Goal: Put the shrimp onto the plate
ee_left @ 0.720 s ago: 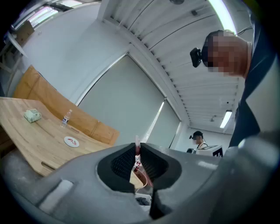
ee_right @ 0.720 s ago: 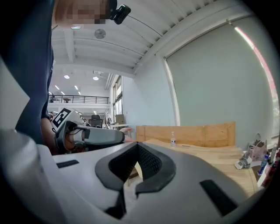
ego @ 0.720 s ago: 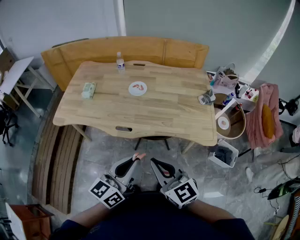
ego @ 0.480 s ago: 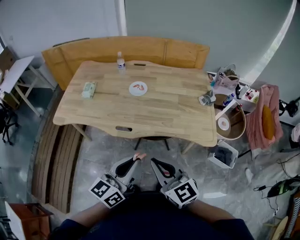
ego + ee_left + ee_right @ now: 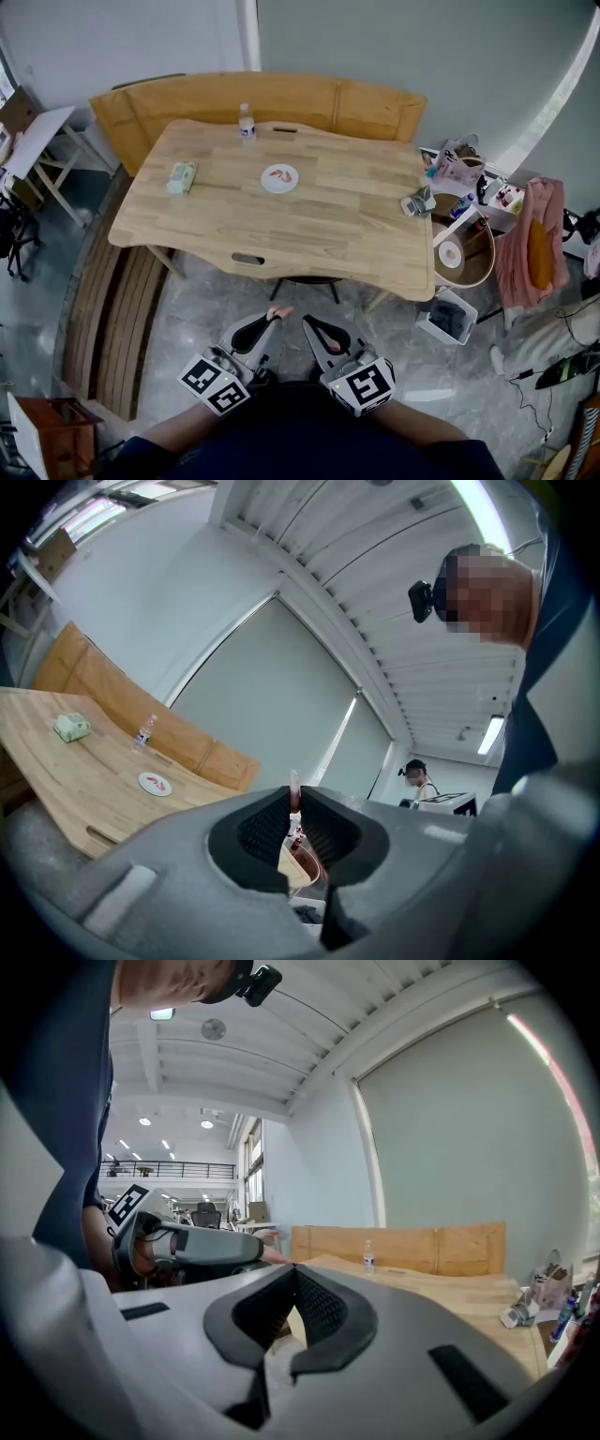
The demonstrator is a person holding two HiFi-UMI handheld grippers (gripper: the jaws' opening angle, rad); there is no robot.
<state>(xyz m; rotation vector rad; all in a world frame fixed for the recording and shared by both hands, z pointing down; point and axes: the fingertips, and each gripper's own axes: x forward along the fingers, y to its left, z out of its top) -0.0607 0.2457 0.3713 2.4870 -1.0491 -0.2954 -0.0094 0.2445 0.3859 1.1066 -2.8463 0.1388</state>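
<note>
A white plate (image 5: 279,178) lies mid-table on the wooden table (image 5: 328,225), with an orange-red shrimp (image 5: 279,172) on it. Both grippers are held low, close to my body, well short of the table's near edge. My left gripper (image 5: 275,316) is shut on a small pink shrimp (image 5: 279,311) that sticks out past its tips; the left gripper view shows it as a thin pink sliver (image 5: 293,789) between the closed jaws, with the plate (image 5: 155,783) far off. My right gripper (image 5: 306,322) is shut with nothing in it, its jaws meeting in the right gripper view (image 5: 292,1269).
A water bottle (image 5: 247,123) stands at the table's far edge and a green packet (image 5: 181,177) lies at its left. A grey object (image 5: 415,202) sits at the right edge. A wooden bench (image 5: 262,98) wraps behind; clutter and a round stool (image 5: 461,253) stand to the right.
The head view has shifted slightly, so the table sits a little further right in frame. Both grippers keep their place and stay shut.
</note>
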